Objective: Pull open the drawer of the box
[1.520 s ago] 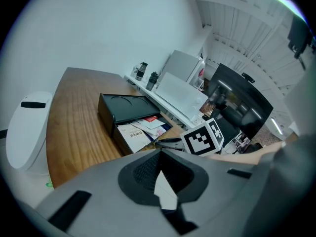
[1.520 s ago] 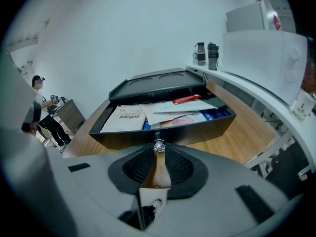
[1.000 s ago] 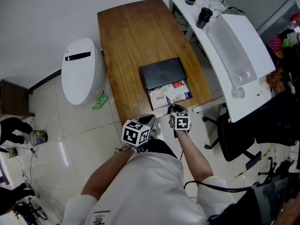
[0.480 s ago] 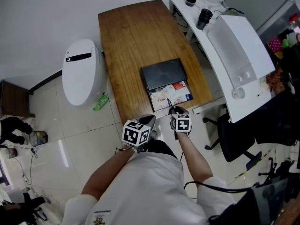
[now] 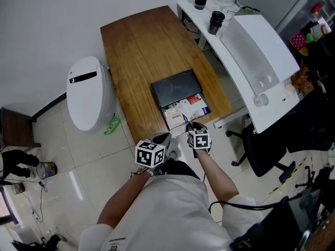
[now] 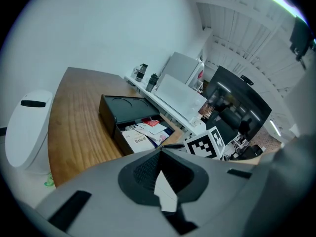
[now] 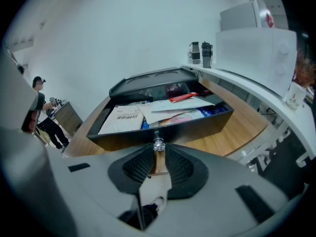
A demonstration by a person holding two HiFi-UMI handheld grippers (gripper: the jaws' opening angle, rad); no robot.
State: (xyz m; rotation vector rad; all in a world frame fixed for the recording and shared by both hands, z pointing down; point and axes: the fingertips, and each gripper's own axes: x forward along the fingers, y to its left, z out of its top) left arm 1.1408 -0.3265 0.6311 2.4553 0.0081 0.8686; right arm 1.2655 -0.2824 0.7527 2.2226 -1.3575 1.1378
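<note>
On the wood counter (image 5: 137, 43) (a white bin (image 5: 88, 92) stands beside it) lies the box (image 5: 175, 86), its drawer (image 7: 207, 125) pulled out, full of papers (image 7: 123, 120). At the near edge the right hand-held gripper (image 7: 157, 151) clamps the knob (image 7: 158, 144); the left hand-held gripper (image 6: 159, 156) is closed, empty.

The person wears a white short-sleeved shirt (image 5: 162, 203) bearing small dark print. Beyond the shirt, the grey left gripper (image 5: 163, 138) and right gripper (image 5: 189, 125) each carry a white cube (image 5: 150, 154) with black square markers. A black cable (image 5: 230, 207) trails beside the shirt's right sleeve.
</note>
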